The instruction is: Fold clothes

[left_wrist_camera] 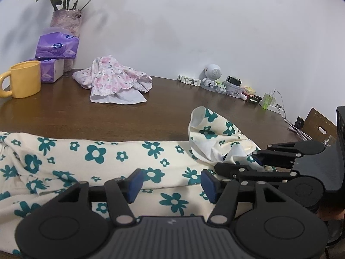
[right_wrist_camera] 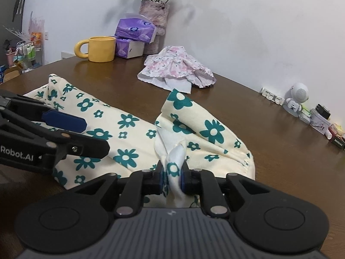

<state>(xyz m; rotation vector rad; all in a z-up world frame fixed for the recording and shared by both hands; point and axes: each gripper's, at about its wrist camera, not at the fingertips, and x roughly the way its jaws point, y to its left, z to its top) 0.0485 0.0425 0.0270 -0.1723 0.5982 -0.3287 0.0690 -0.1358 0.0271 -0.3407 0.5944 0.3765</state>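
A cream garment with teal flowers (left_wrist_camera: 97,155) lies spread across the near part of the brown table (left_wrist_camera: 151,112). Its right end is lifted into a bunched peak (right_wrist_camera: 189,120). My right gripper (right_wrist_camera: 172,179) is shut on a pinched fold of this cloth; from the left wrist view it (left_wrist_camera: 241,161) comes in from the right, fingers buried in the bunch. My left gripper (left_wrist_camera: 172,185) hovers just over the flat middle of the garment, open, its blue pads wide apart and nothing between them. In the right wrist view the left gripper (right_wrist_camera: 86,136) reaches in from the left edge.
A crumpled pink floral garment (left_wrist_camera: 116,79) lies farther back. A yellow mug (left_wrist_camera: 25,79), purple tissue packs (left_wrist_camera: 57,46) and a vase of flowers (left_wrist_camera: 65,21) stand at the back left. Small items, a white figurine (left_wrist_camera: 212,75) and cables line the back right along the wall.
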